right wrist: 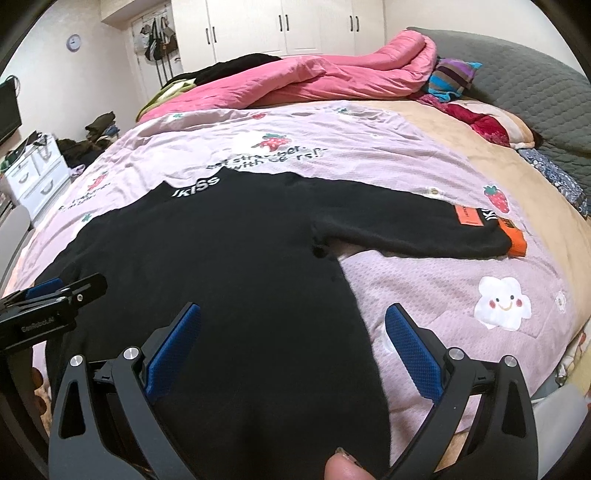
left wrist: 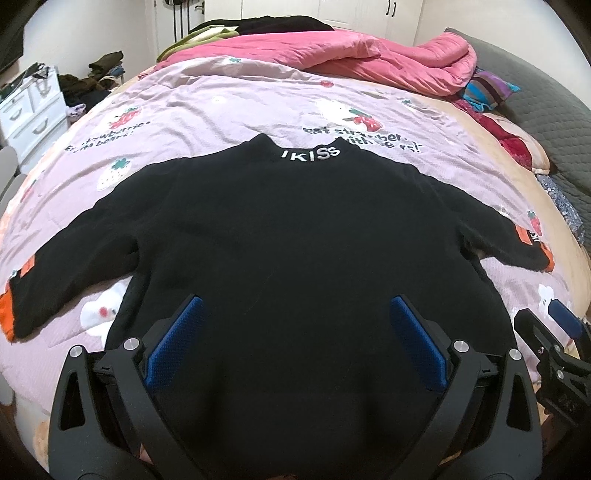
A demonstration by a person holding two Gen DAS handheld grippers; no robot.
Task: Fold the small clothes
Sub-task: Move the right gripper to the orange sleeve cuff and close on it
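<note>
A small black sweater [left wrist: 288, 229] lies flat on the bed, collar away from me, with white "IKISS" lettering at the neck and both sleeves spread out, orange patches at the cuffs. It also shows in the right wrist view [right wrist: 221, 251]. My left gripper [left wrist: 295, 306] is open above the sweater's lower middle, blue pads wide apart. My right gripper [right wrist: 293, 314] is open over the sweater's lower right edge and holds nothing. The right sleeve [right wrist: 406, 225] stretches to the right, ending in an orange cuff [right wrist: 513, 240].
The bed is covered by a lilac strawberry-print sheet [left wrist: 221, 107]. A pink quilt [left wrist: 332, 59] is bunched at the far end, with pillows and a grey headboard [right wrist: 517, 81] on the right. White drawers [left wrist: 33, 110] stand at the left. White wardrobes [right wrist: 280, 26] are behind.
</note>
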